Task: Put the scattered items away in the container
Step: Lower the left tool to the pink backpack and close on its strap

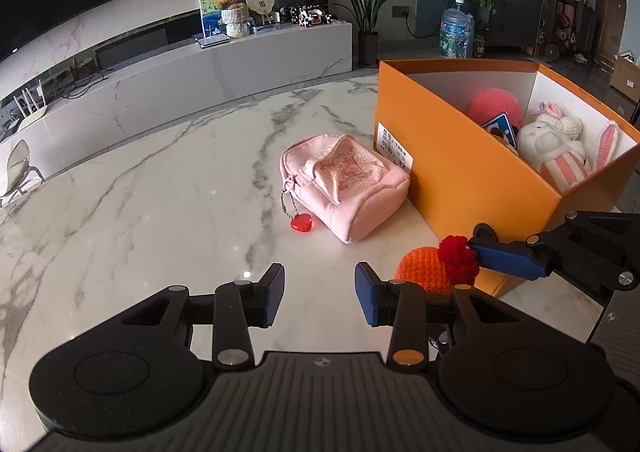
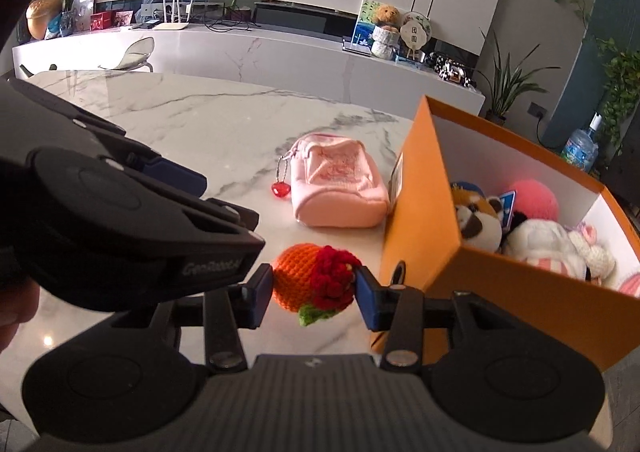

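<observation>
The right gripper is closing its pads on the crocheted orange toy, both blue pads touching it: one against the orange body, the other against the red flower. Only the right wrist view is showing this pinch and the green leaf under the toy. The left wrist view is catching just one right finger reaching the flower beside the orange box.

The left gripper is hanging with its fingers spread and nothing between them, over the marble table.

The pink pouch, red heart charm on its chain, is lying on the table, touching or nearly touching the box's labelled end. In the box, plush toys are lying; the right wrist view alone is revealing a brown-and-white one
</observation>
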### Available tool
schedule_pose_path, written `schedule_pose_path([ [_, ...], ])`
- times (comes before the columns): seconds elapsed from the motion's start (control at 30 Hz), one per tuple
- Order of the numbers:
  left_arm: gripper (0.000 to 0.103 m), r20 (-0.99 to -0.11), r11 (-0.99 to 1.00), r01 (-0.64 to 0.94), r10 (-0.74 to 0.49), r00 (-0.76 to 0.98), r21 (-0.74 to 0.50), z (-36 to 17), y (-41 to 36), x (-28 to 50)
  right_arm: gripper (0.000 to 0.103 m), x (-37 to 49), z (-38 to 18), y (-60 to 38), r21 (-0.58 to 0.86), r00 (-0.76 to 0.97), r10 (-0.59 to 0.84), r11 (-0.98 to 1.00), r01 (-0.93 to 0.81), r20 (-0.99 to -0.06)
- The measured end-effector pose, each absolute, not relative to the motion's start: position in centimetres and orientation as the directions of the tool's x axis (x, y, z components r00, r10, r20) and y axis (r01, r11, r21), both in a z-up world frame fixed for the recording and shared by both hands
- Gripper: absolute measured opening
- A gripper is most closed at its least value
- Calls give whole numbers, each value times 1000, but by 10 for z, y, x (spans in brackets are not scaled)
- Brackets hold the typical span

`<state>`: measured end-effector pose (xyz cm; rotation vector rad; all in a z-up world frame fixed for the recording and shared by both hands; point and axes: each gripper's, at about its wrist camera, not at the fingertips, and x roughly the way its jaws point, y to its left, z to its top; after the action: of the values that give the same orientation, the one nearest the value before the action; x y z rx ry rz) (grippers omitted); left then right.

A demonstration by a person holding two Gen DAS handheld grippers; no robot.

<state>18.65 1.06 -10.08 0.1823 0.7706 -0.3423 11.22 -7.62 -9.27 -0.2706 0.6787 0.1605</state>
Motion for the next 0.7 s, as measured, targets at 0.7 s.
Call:
schedule_pose_path([
  [0.7, 45, -718, 853, 521, -347, 603, 25, -104, -13, 285, 47, 194, -88, -61, -246, 695, 23, 926, -286, -719],
])
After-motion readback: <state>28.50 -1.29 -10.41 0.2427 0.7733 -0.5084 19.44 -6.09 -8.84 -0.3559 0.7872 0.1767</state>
